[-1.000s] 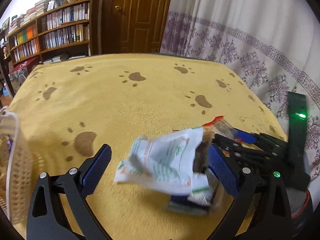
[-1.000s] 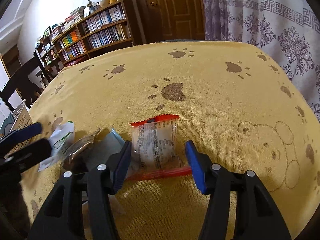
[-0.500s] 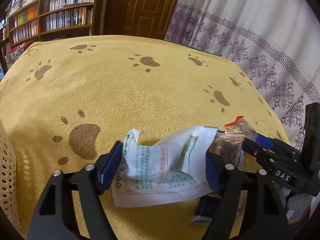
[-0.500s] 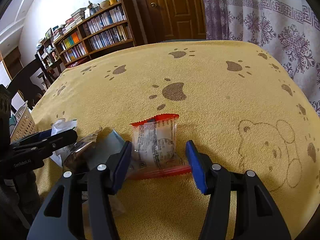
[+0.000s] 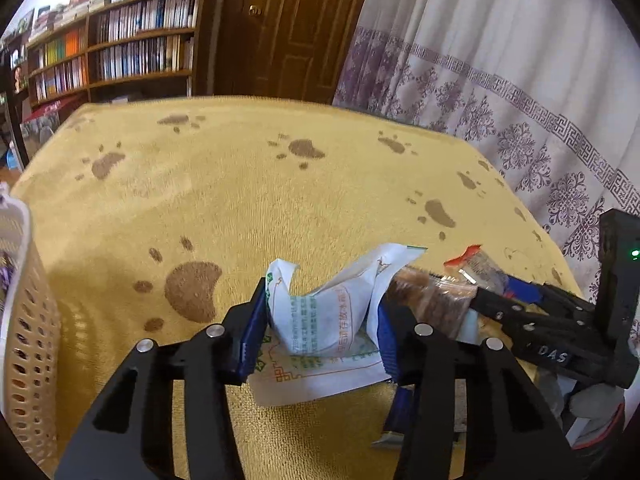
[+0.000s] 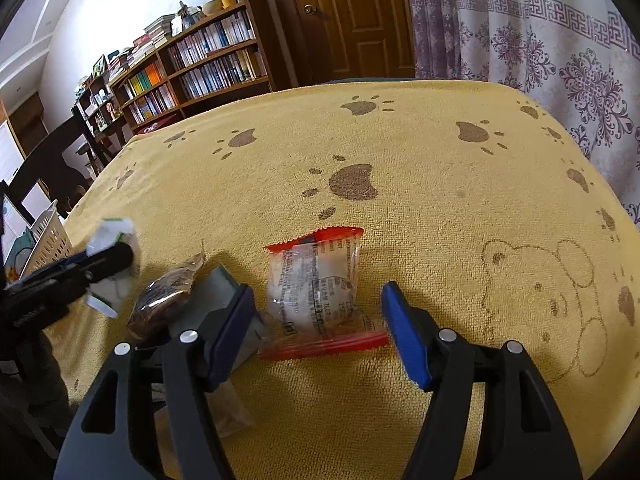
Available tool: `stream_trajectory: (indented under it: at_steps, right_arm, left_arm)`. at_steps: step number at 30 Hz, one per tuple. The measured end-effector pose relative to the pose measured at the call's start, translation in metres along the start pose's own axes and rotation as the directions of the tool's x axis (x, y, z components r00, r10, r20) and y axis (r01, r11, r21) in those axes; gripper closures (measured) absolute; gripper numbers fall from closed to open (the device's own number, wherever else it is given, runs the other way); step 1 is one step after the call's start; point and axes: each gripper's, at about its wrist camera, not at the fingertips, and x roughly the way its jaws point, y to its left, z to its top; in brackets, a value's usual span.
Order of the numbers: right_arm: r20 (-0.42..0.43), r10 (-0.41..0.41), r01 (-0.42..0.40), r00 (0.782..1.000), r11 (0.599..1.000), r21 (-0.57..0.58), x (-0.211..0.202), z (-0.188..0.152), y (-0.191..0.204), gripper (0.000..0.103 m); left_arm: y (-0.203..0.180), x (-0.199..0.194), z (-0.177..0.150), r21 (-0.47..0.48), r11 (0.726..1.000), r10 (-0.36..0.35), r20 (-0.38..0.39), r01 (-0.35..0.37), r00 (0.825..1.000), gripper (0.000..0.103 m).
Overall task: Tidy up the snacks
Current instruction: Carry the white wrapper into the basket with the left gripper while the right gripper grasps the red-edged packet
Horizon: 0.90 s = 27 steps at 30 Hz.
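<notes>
A yellow towel (image 6: 420, 152) printed with brown paw marks is filling most of both views, covering the table. A tall bookshelf (image 6: 192, 68) is standing in the upper left of the frame, with a wooden door (image 6: 360, 16) beside it at top centre and a patterned curtain (image 5: 500, 92) hanging at the upper right. A cream basket (image 5: 28, 312) with small holes is sitting at the left edge of the left wrist view.

In the lower centre of that view, the left gripper (image 5: 318, 332) is clenching a crumpled white packet (image 5: 328, 316), its blue pads pressing both sides. Just right of it, a brown snack (image 5: 430, 296) in clear wrap is lying on the towel.

In the right wrist view, the right gripper (image 6: 316, 328) is standing spread wide, its jaws flanking a clear packet with red ends (image 6: 316, 288) without touching it; the packet is lying flat on the towel in the lower centre.
</notes>
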Motion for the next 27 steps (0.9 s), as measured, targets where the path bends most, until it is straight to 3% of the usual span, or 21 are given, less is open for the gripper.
stream_trajectory:
  at_steps: [4, 7, 13, 27]
  right_arm:
    - [-0.002, -0.018, 0.017, 1.000, 1.000, -0.014, 0.000, 0.000, 0.003, 0.038]
    - [0.001, -0.028, 0.028, 1.000, 0.999, -0.022, 0.000, -0.001, 0.005, 0.048]
    - [0.018, -0.025, 0.025, 1.000, 1.000, -0.012, -0.005, -0.002, 0.003, 0.053]
    - [0.071, 0.011, -0.020, 0.997, 0.993, 0.119, -0.022, 0.000, -0.019, 0.055]
  left_arm:
    - [-0.006, -0.017, 0.005, 0.019, 1.000, 0.021, 0.050, -0.022, 0.999, 0.054]
    - [-0.010, -0.030, 0.010, 0.027, 0.999, 0.032, 0.080, -0.035, 0.996, 0.054]
    - [-0.009, -0.061, 0.017, 0.017, 0.999, 0.047, 0.148, -0.050, 0.988, 0.054]
    - [0.039, -0.125, 0.019, -0.075, 0.983, 0.183, 0.261, -0.169, 0.948, 0.054]
